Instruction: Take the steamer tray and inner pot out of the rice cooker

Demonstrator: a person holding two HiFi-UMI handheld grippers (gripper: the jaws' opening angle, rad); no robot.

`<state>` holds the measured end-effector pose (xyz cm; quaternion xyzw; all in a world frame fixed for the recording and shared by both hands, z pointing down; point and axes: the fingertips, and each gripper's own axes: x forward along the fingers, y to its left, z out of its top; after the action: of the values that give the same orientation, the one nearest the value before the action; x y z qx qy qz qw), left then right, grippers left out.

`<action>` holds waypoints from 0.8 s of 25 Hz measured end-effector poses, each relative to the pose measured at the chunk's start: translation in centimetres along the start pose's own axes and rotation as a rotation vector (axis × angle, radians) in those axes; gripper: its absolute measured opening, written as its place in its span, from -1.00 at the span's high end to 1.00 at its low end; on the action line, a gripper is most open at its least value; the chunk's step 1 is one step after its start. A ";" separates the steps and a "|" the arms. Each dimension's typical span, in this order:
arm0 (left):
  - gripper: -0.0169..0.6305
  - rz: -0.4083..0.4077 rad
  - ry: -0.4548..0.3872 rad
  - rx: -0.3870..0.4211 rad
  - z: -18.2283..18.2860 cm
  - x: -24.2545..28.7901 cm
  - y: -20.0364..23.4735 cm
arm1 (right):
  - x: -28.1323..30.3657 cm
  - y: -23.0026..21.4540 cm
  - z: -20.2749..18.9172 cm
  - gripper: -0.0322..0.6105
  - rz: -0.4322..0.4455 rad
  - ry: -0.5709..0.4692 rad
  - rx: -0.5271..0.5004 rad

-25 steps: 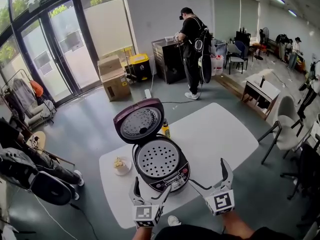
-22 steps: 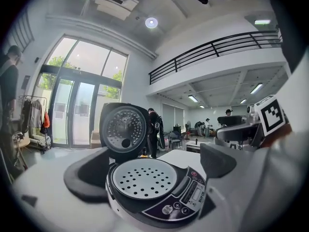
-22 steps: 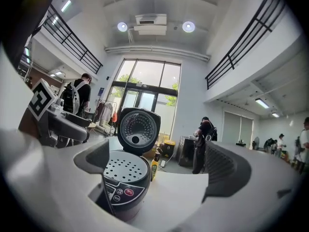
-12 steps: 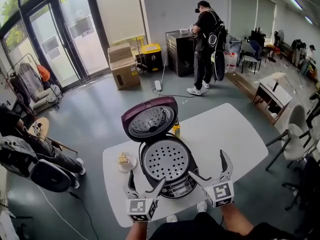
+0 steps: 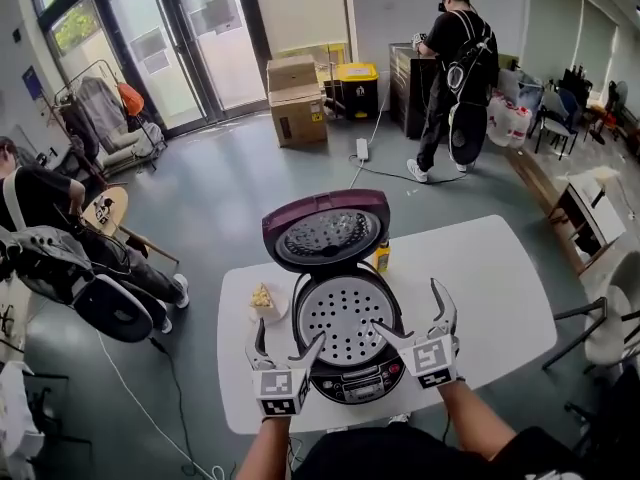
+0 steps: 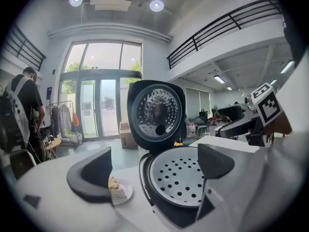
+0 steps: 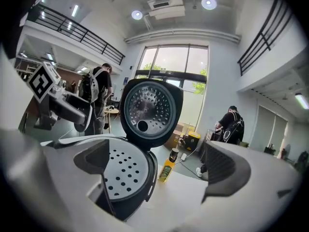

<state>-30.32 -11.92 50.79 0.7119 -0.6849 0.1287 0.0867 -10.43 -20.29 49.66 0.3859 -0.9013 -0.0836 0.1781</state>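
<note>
The left hand-held gripper (image 5: 287,342) and right hand-held gripper (image 5: 411,313) gape wide, empty, over the rice cooker (image 5: 352,384). Its steamer tray (image 5: 336,314) looks light, stiff, slick; pinch its rim.

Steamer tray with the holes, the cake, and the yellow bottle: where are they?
steamer tray (image 5: 345,313), head view, the holed middle of the tray.
cake (image 5: 262,295), head view, the top of the slice.
yellow bottle (image 7: 166,170), right gripper view, the bottle's yellow body.

Rice cooker (image 5: 345,323) lid up; perforated steamer tray (image 5: 344,320) inside (seated flat).
</note>
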 end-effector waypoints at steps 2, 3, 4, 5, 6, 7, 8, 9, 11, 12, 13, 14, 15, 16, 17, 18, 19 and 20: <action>-0.68 0.036 0.059 0.027 -1.1 1.2 0.7 | 1.7 0.3 -1.2 -0.94 0.039 0.039 -0.042; -0.68 0.048 0.091 0.036 -1.7 1.9 1.1 | 2.6 0.4 -1.8 -0.94 0.055 0.058 -0.053; -0.68 0.058 0.122 0.042 -2.2 2.5 1.4 | 3.5 0.4 -2.3 -0.94 0.070 0.077 -0.057; -0.66 0.064 0.155 0.048 -2.8 3.2 1.6 | 4.3 0.5 -2.8 -0.94 0.085 0.096 -0.059; -0.66 0.068 0.188 0.056 -3.3 3.9 1.8 | 5.2 0.4 -3.2 -0.94 0.097 0.114 -0.063; -0.66 0.069 0.222 0.067 -3.8 4.6 2.0 | 6.0 0.3 -3.5 -0.94 0.107 0.133 -0.071; -0.65 0.068 0.255 0.080 -4.2 5.3 2.2 | 6.7 0.2 -3.8 -0.94 0.114 0.154 -0.083; -0.65 0.065 0.285 0.095 -4.5 5.9 2.4 | 7.4 0.1 -4.0 -0.94 0.120 0.178 -0.095; -0.59 0.054 0.338 0.116 -5.0 6.9 2.5 | 8.5 0.0 -4.4 -0.93 0.140 0.225 -0.110; -0.56 0.046 0.361 0.123 -5.3 7.3 2.5 | 9.0 0.0 -4.6 -0.92 0.153 0.241 -0.109; -0.51 0.038 0.384 0.127 -5.7 7.6 2.4 | 9.5 0.1 -5.0 -0.92 0.168 0.255 -0.102; -0.46 0.031 0.407 0.131 -6.1 7.9 2.3 | 9.9 0.1 -5.3 -0.91 0.185 0.269 -0.092; -0.43 0.026 0.430 0.135 -6.5 8.1 2.2 | 10.2 0.2 -5.6 -0.91 0.202 0.285 -0.086; -0.40 0.024 0.455 0.140 -7.0 8.3 2.2 | 10.5 0.3 -5.8 -0.90 0.217 0.299 -0.087; -0.39 0.024 0.480 0.144 -7.4 8.4 2.3 | 10.8 0.5 -6.0 -0.90 0.228 0.312 -0.093; -0.38 0.027 0.504 0.146 -7.9 8.5 2.4 | 11.1 0.6 -6.1 -0.89 0.237 0.321 -0.103; -0.36 0.031 0.524 0.147 -8.2 8.6 2.6 | 11.3 0.8 -6.2 -0.87 0.243 0.329 -0.114; -0.35 0.035 0.537 0.146 -8.5 8.7 2.8 | 11.6 0.9 -6.3 -0.81 0.247 0.337 -0.125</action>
<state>-33.45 -17.80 61.32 0.6446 -0.6386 0.3634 0.2114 -16.01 -28.16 58.72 0.2692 -0.8923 -0.0510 0.3587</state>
